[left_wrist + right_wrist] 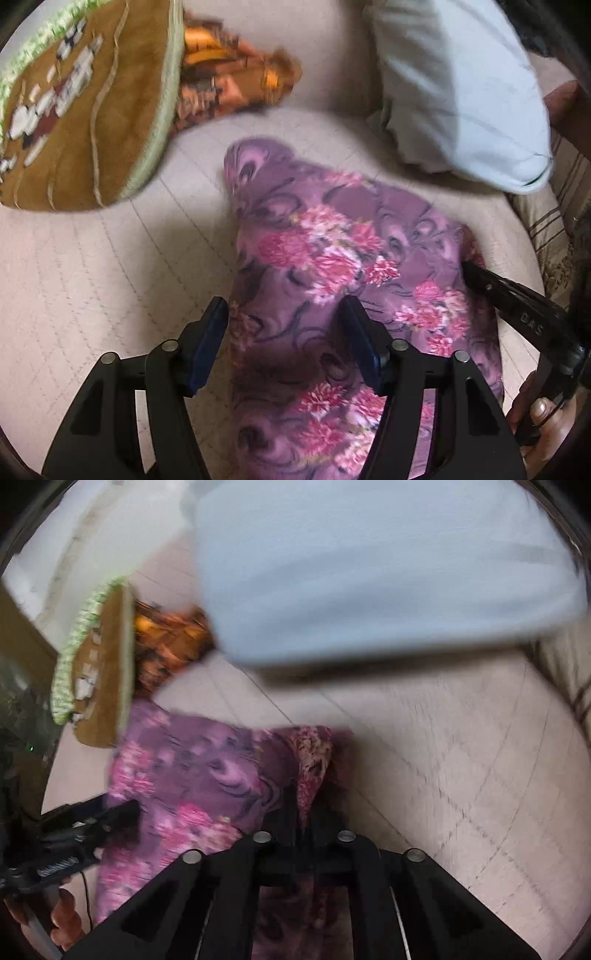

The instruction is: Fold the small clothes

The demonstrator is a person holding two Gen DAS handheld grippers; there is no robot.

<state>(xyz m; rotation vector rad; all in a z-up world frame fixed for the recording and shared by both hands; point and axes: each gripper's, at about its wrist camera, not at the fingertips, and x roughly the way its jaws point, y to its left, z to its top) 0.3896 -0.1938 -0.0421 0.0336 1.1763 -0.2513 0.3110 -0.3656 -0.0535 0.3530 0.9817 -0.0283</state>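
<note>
A purple cloth with pink flowers (pixel 332 266) lies on a beige quilted surface (pixel 92 280). My left gripper (pixel 284 314) is open, its blue-padded fingers standing over the cloth's near left part. My right gripper (pixel 304 812) is shut on a bunched right edge of the same cloth (pixel 192 775). The right gripper's black finger (pixel 517 299) shows at the cloth's right edge in the left wrist view. The left gripper (pixel 92 819) shows at the cloth's left side in the right wrist view.
A brown embroidered cushion (pixel 85 110) stands at the far left, with orange patterned fabric (pixel 229 81) behind it. A pale blue pillow (pixel 461 92) lies at the far right. Striped fabric (pixel 554 229) borders the right edge.
</note>
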